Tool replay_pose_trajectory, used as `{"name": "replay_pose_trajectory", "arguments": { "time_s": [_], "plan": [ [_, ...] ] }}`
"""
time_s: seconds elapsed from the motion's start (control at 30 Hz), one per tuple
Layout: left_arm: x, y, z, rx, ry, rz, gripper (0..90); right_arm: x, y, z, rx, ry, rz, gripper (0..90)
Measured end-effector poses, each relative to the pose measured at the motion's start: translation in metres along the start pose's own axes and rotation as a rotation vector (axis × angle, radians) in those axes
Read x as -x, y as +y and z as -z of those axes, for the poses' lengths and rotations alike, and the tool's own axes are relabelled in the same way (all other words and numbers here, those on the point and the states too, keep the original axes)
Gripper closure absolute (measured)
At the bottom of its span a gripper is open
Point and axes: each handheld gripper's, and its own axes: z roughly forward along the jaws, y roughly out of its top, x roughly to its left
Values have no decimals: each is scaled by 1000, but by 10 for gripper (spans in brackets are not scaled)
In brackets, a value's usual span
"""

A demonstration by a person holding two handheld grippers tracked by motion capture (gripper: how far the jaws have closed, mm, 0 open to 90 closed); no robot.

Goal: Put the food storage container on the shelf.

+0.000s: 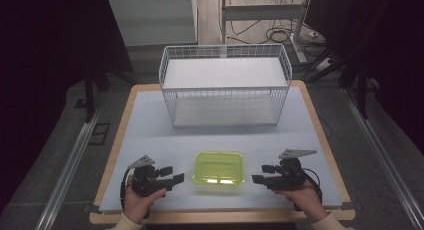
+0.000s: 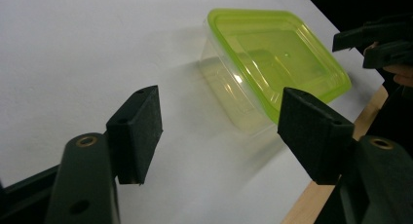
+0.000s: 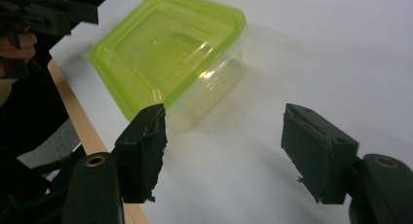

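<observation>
A clear plastic container with a lime-green lid [image 1: 219,168] stands closed on the white table cover near the front edge, between both grippers. My left gripper [image 1: 175,176] rests to its left, jaws wide open and empty, pointing at the container [image 2: 272,58]. My right gripper [image 1: 262,174] sits to the container's right, also open and empty, facing the container [image 3: 168,48]. Neither gripper touches it. Each is held by a hand low on the table.
A white wire basket [image 1: 225,85] stands at the back middle of the table, its open side facing me. The table's wooden front edge [image 1: 220,217] runs just behind my hands. Dark floor and cables lie beyond the table.
</observation>
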Motion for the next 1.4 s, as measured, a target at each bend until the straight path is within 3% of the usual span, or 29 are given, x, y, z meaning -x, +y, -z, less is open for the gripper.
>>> {"name": "replay_pose_trajectory", "arguments": {
  "time_s": [0.1, 0.2, 0.33, 0.4, 0.53, 0.77, 0.93, 1.13, 1.2, 1.4],
  "plan": [
    [0, 3, -4, -23, -43, 29, 346, -2, 2, 0, 12, 23, -22, 332],
    [2, 6, -7, -33, -62, 38, 351, -4, 2, -2, 13, 33, -4, 352],
    [2, 11, -15, -48, -89, 69, 357, -7, 4, -7, 29, 58, -45, 389],
    [0, 13, -20, -58, -110, 106, 365, -7, 6, -12, 40, 59, -112, 393],
    [-1, 16, -26, -66, -126, 130, 382, -4, 7, -20, 29, 77, -174, 429],
    [-3, 20, -33, -80, -142, 152, 415, -3, 10, -28, 29, 102, -229, 477],
    [-5, 23, -41, -93, -160, 177, 479, 2, 13, -38, 9, 112, -266, 552],
    [-5, 25, -48, -116, -155, 177, 635, 5, 15, -43, -3, 134, -287, 620],
    [-6, 24, -51, -129, -158, 182, 689, 4, 14, -46, -23, 150, -287, 686],
    [-8, 24, -53, -134, -192, 207, 736, 6, 15, -46, -19, 153, -301, 720]
  ]
}}
